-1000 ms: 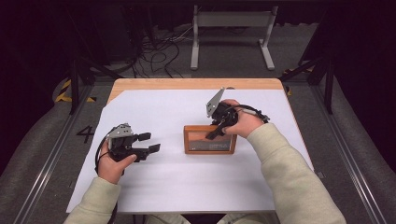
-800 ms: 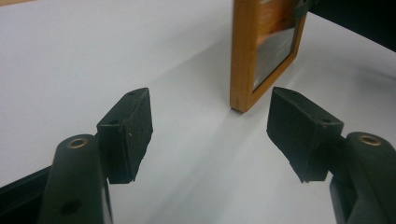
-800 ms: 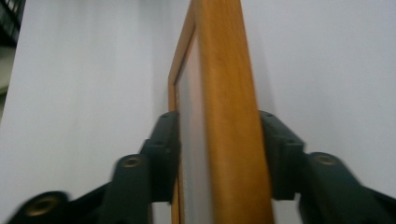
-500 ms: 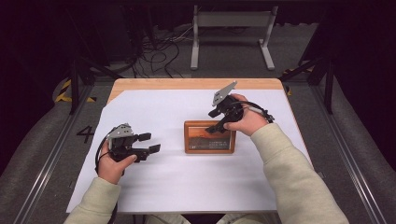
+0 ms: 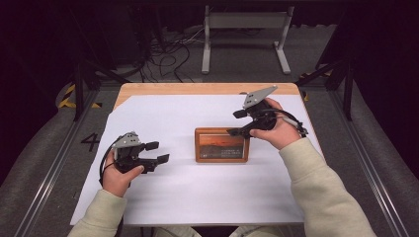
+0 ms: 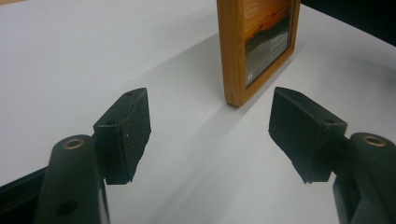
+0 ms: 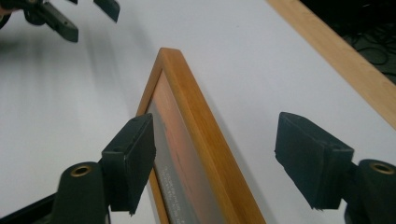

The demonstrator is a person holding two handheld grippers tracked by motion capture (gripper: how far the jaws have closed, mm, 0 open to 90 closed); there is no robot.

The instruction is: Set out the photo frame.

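Right gripper (image 5: 236, 123), jaws just spreading, is hovering over the picture frame (image 5: 222, 145), risking bumping it flat.

A large dark numeral "4" (image 5: 90, 142) is marked on the grey floor (image 5: 47, 148) just left of the tabletop (image 5: 197, 89), seen in the high view. The wooden picture frame (image 5: 222, 144) lying on the white sheet holds a sunset print with a line or two of small pale lettering (image 5: 228, 152) across its lower part; the lettering is too small and blurred to read in any of the views.
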